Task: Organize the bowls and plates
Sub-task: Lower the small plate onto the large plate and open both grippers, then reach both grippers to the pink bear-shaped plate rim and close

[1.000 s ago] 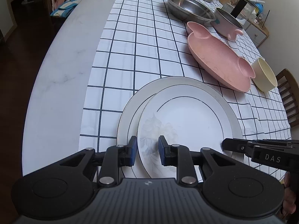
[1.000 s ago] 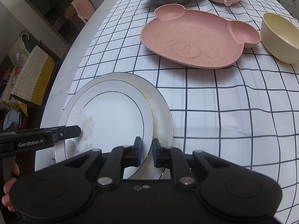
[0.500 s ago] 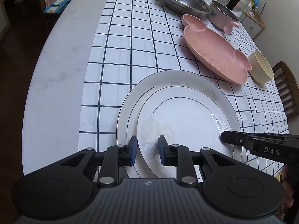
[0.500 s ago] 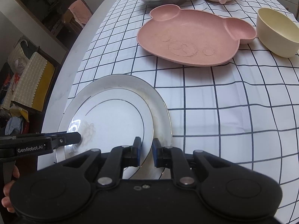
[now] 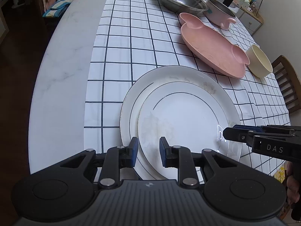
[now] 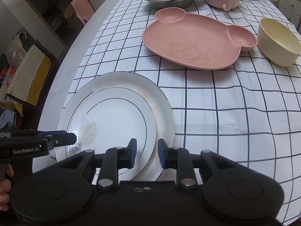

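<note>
Now both grippers straddle the small plate atop the large plate on the table: left hand-held gripper and right hand-held gripper are narrowly parted, gripping nothing; release evenly so it settles centred.

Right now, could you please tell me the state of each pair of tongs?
Left tongs: open, straddling the small white plate rim.
Right tongs: open, straddling the same plate's opposite rim.
</note>
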Demonstrator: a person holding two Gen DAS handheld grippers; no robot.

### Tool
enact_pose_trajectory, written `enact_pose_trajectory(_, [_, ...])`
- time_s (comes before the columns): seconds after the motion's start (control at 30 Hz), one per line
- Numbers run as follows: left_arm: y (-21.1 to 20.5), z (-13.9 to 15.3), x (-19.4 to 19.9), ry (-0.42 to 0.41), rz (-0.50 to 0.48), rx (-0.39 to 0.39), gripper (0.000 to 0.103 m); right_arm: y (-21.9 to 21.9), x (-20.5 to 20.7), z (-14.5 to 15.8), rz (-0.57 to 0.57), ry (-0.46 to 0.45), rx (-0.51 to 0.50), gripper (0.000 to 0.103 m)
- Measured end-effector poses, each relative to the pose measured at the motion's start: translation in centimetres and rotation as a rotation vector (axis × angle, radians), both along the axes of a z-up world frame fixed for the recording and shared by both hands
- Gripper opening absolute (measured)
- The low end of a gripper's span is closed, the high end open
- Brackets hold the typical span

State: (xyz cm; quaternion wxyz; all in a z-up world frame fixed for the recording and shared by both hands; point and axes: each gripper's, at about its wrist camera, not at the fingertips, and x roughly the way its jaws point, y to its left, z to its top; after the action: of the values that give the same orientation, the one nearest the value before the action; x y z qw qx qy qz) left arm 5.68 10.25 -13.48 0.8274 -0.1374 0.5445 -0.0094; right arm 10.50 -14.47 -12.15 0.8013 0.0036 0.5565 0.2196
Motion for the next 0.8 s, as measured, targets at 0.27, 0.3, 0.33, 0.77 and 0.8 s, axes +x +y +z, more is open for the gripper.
enact_pose_trajectory(0.27, [-0.2,2.0,-1.2,-0.063,-0.009,0.01,0.024,0.0,-1.2,1.6,0.002,-0.043,-0.014,0.04])
enact_pose_trajectory(0.3, [-0.2,2.3,-1.3,-0.074,-0.012,0.007,0.024,0.0,-1.3,1.9,0.004,-0.049,-0.013,0.041])
enact_pose_trajectory(0.33, [-0.3,2.7,-1.4,-0.085,-0.015,0.005,0.024,0.0,-1.5,2.2,0.006,-0.057,-0.013,0.042])
enact_pose_trajectory(0.77, [-1.5,7.9,-1.5,-0.272,-0.012,0.038,0.062,-0.5,-3.2,7.4,0.017,-0.204,-0.004,0.069])
enact_pose_trajectory(0.8, [-1.7,8.2,-1.4,-0.283,-0.01,0.041,0.065,-0.7,-3.2,7.7,0.017,-0.214,-0.001,0.071])
